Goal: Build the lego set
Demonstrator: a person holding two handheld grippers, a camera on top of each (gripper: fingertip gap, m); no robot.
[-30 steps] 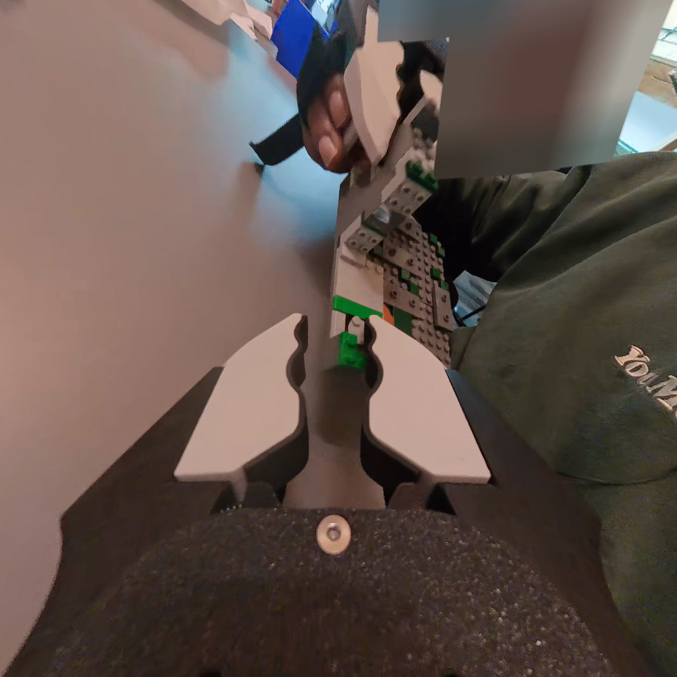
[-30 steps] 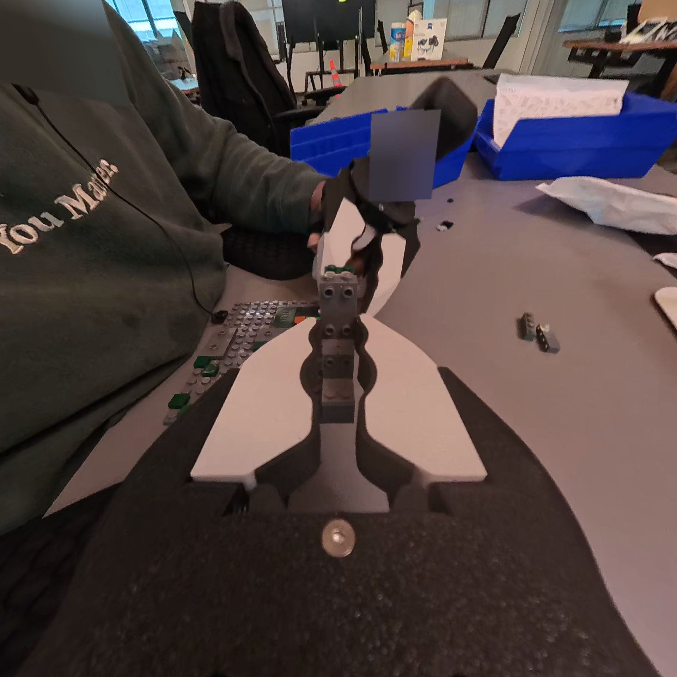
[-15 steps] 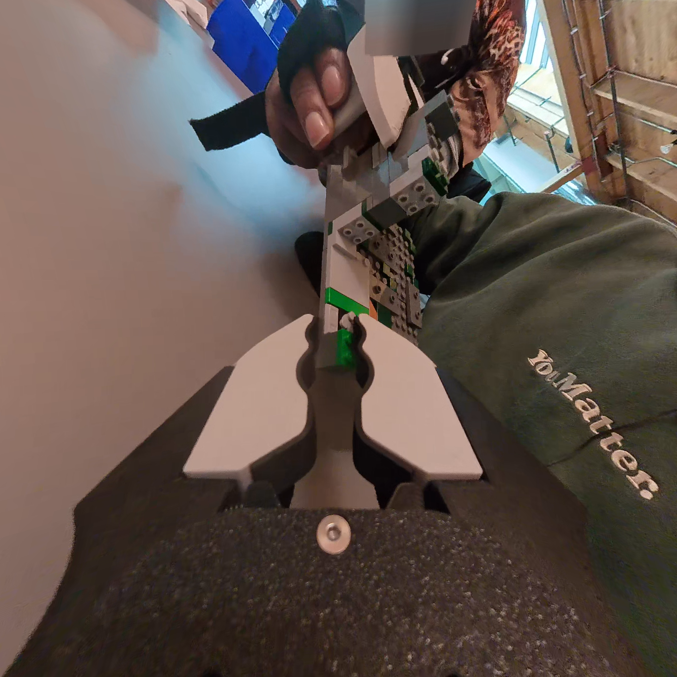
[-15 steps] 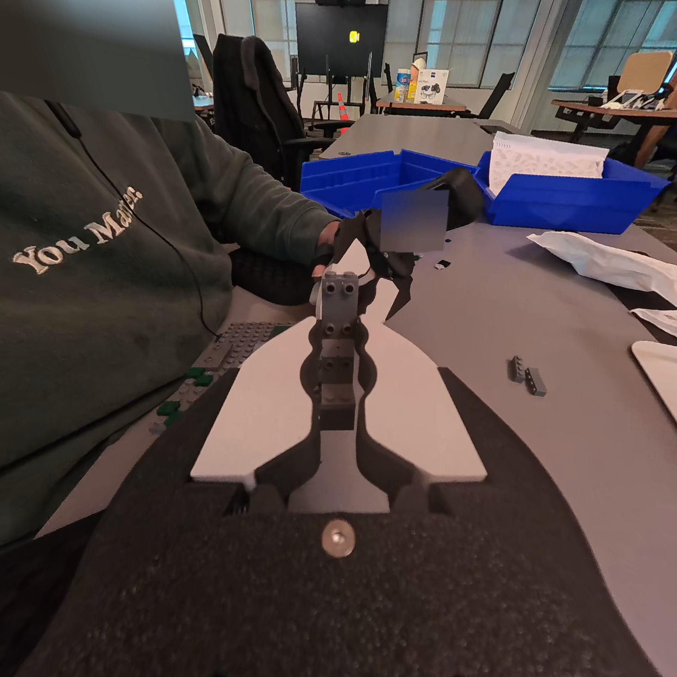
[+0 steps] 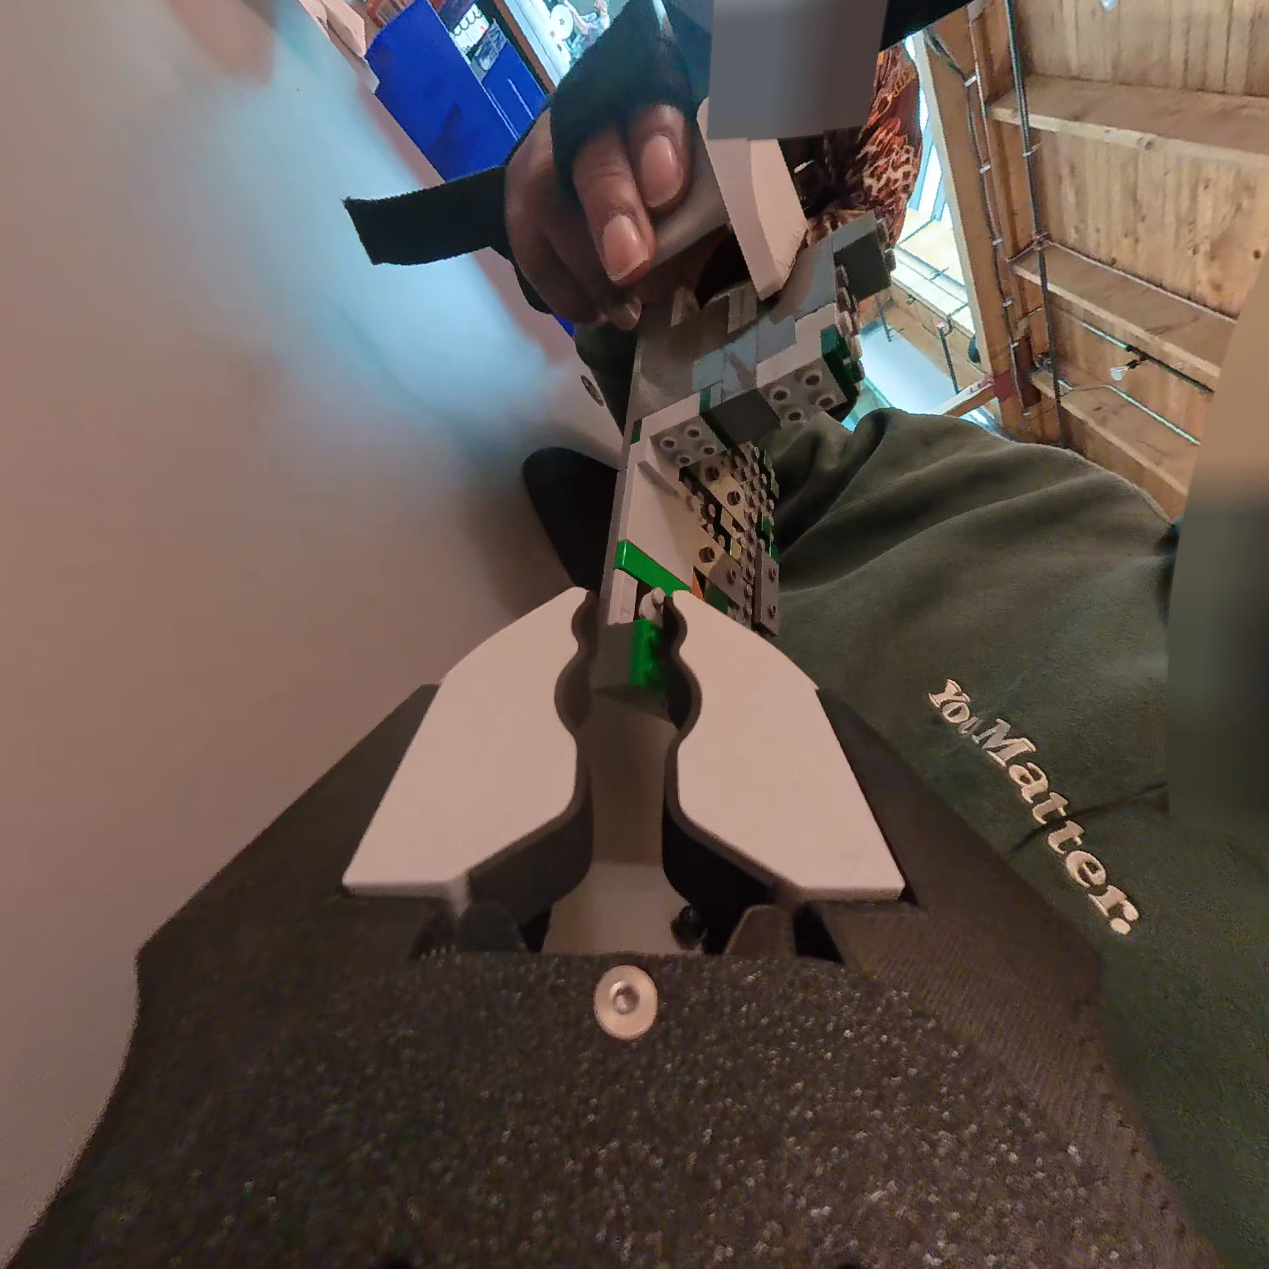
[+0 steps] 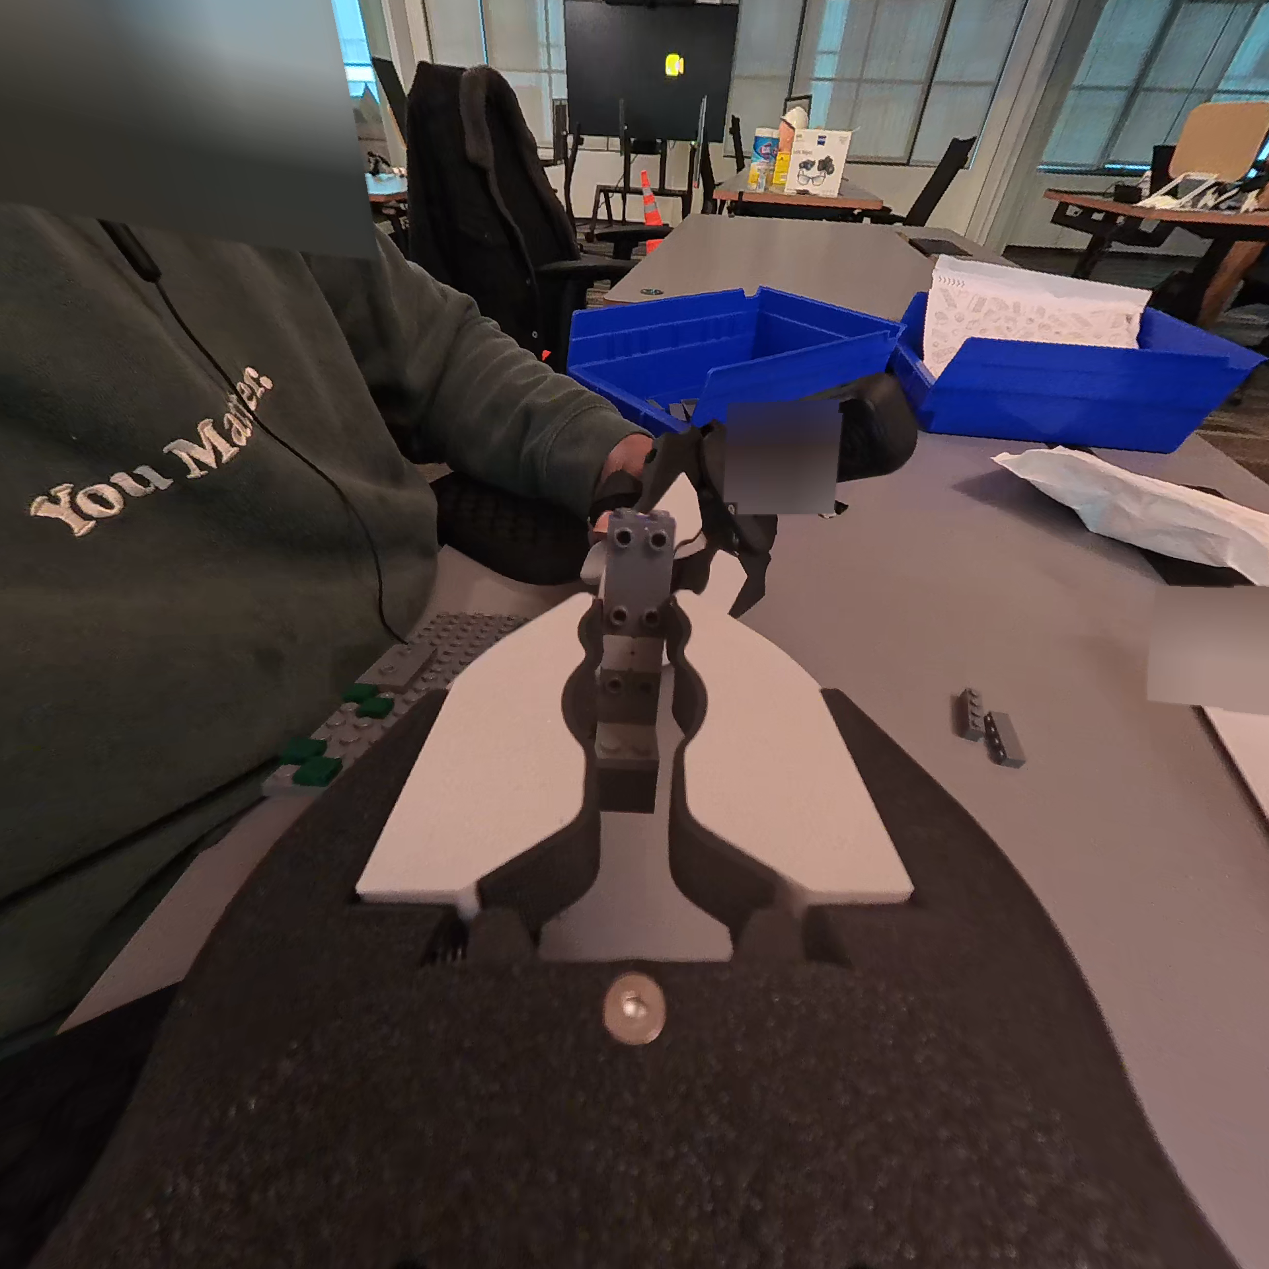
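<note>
The lego build (image 5: 693,481) is a grey studded baseplate with green pieces and grey bricks, held tilted on edge above the table. My left gripper (image 5: 630,604) is shut on its near edge, over a green brick (image 5: 645,656). My right gripper (image 6: 632,611) is shut on a column of grey bricks (image 6: 635,659) at the plate's other end. The baseplate (image 6: 412,673) shows to the left of it, against the person's green sweatshirt. The right gripper also shows in the left wrist view (image 5: 748,199), with a hand (image 5: 604,185) on it. The left gripper shows beyond the column in the right wrist view (image 6: 687,501).
Two loose dark grey bricks (image 6: 989,728) lie on the grey table (image 6: 961,618) to the right. Two blue bins (image 6: 735,350) (image 6: 1071,391) stand at the back, with a white paper bag (image 6: 1133,501) in front. The person's torso (image 6: 172,549) is close on the left. Spacing between my two grippers at the tips: around 8 cm.
My left gripper has closed on the plate's near edge. Both grippers have lifted and tilted the build, so the views look higher than before.
</note>
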